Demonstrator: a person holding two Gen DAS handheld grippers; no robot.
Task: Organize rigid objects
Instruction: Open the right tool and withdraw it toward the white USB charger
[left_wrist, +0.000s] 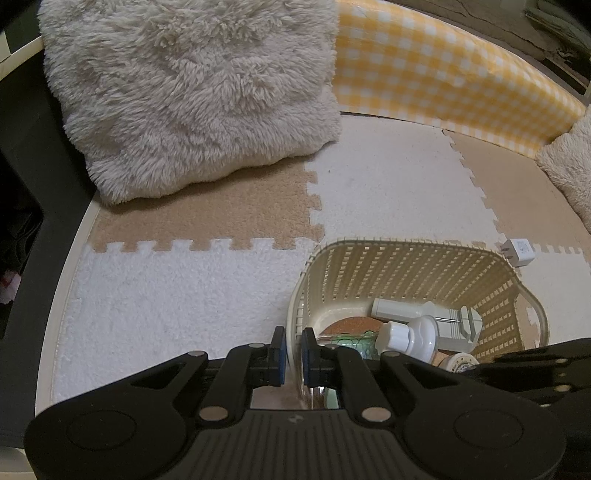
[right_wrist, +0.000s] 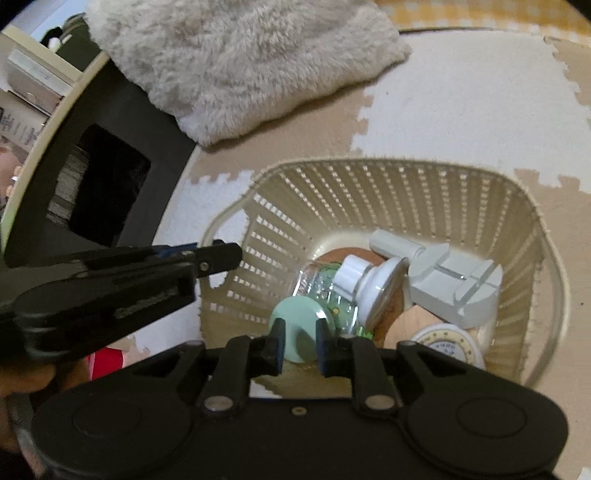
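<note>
My left tool (left_wrist: 293, 356) is clenched on the near rim of the cream basket (left_wrist: 406, 258), steadying it on the floor mat. My right tool (right_wrist: 298, 345) straddles a mint lid (right_wrist: 301, 317) inside the basket; jaws look slack, though blur hides contact. The lid is likely light, stiff and slick: take it by its edges. A white charger (left_wrist: 517, 251) lies outside.

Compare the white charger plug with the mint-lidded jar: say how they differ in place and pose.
The charger plug lies on the foam mat outside the basket; the jar lies on its side inside it. Nothing touches the plug, while the jar's mint lid sits between the right gripper's fingers. The plug is opaque white; the jar is clear glass. Both are small rigid items.
</note>
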